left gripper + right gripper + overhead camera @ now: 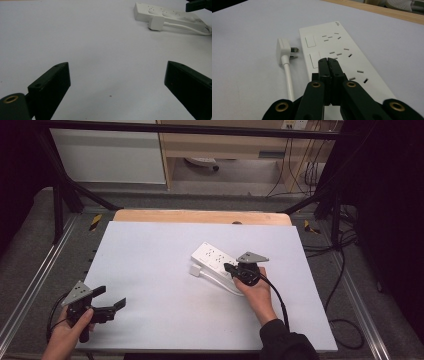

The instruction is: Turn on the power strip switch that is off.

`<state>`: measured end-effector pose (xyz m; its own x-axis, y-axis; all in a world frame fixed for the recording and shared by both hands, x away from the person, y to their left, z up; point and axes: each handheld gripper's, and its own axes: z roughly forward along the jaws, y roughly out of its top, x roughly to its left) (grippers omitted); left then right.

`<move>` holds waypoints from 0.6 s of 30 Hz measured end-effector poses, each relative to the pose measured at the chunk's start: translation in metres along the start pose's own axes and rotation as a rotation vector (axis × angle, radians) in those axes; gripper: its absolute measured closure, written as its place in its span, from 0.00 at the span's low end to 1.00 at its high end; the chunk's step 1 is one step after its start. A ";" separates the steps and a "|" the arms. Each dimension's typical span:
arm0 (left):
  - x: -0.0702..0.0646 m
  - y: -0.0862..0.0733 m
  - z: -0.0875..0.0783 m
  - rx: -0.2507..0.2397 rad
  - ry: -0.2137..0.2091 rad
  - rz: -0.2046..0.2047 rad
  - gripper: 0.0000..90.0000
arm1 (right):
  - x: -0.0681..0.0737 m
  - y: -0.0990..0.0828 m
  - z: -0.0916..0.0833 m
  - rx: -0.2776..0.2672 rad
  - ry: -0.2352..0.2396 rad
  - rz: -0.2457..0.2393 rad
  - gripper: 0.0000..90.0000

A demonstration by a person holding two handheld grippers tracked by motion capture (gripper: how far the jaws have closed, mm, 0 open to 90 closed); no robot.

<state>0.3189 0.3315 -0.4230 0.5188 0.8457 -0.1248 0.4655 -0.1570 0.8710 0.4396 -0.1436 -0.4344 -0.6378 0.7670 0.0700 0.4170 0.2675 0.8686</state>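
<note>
**Two Grippers, One Power Strip: Pressing the Rocker Switch with Closed Jaws**

Nearest the person, the left gripper (107, 307) sat well short of the power strip (216, 257), low on the white table sheet (150, 270). Its jaws stood wide apart with nothing between them.

Farther in, the right gripper (327, 61) hung directly over the power strip's near half. Its jaws were pressed together, empty, forming a single blunt tip. That tip pointed at the lower rocker switch (314, 60) on the strip's left edge; contact could not be confirmed from these views.

Left of the strip, just beside it, lay the white plug (283, 48) with its pins turned toward the strip's side wall. The cord (289, 80) ran back from the plug alongside the strip.

Recommended procedure, by judgement:
1. Keep the jaws together so the tip stays narrow.
2. Centre the tip on one end of the rocker, not on the socket slots (339, 53) to the right.
3. Press straight down; a slanted push could slide the strip across the sheet.
4. If it slides, steady its far end with the left gripper.
</note>
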 end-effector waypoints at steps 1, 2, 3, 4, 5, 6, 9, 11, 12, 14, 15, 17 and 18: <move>0.000 0.000 0.000 0.000 -0.001 0.000 0.07 | 0.000 0.000 0.001 0.006 -0.002 0.000 1.00; 0.000 0.000 0.000 0.000 -0.001 0.001 0.07 | 0.000 0.000 0.001 0.006 -0.002 0.000 1.00; 0.000 0.000 0.000 0.000 -0.002 0.001 0.07 | 0.000 -0.001 0.002 0.010 -0.003 -0.004 1.00; 0.000 0.000 0.000 0.001 -0.002 0.002 0.07 | 0.000 -0.002 0.003 0.018 -0.003 0.001 1.00; 0.000 0.000 0.000 0.001 -0.002 0.001 0.07 | 0.000 -0.002 0.003 0.022 -0.002 -0.004 1.00; 0.000 0.000 0.000 0.001 -0.003 0.000 0.07 | 0.000 -0.003 0.004 0.026 -0.003 -0.004 1.00; 0.000 0.000 0.000 0.001 -0.004 0.002 0.07 | 0.001 -0.003 0.004 0.029 -0.001 -0.010 1.00; 0.000 0.000 0.000 0.001 -0.005 0.003 0.07 | 0.001 -0.003 0.004 0.034 -0.002 -0.008 1.00; 0.000 0.000 0.000 0.002 -0.004 0.005 0.07 | 0.001 -0.004 0.004 0.038 -0.001 -0.010 1.00; 0.000 0.000 0.000 0.002 -0.003 0.005 0.07 | 0.001 -0.005 0.005 0.044 -0.005 -0.011 1.00; 0.000 0.000 0.000 0.002 -0.005 0.004 0.07 | 0.001 -0.005 0.005 0.047 -0.006 -0.012 1.00; 0.000 0.000 0.000 0.002 -0.003 0.006 0.07 | 0.001 -0.006 0.006 0.051 -0.005 -0.015 1.00; 0.000 0.000 0.000 0.002 -0.004 0.005 0.07 | 0.001 -0.006 0.006 0.051 -0.005 -0.015 1.00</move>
<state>0.3190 0.3312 -0.4228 0.5239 0.8429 -0.1228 0.4646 -0.1619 0.8706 0.4402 -0.1410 -0.4419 -0.6409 0.7657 0.0544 0.4397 0.3080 0.8437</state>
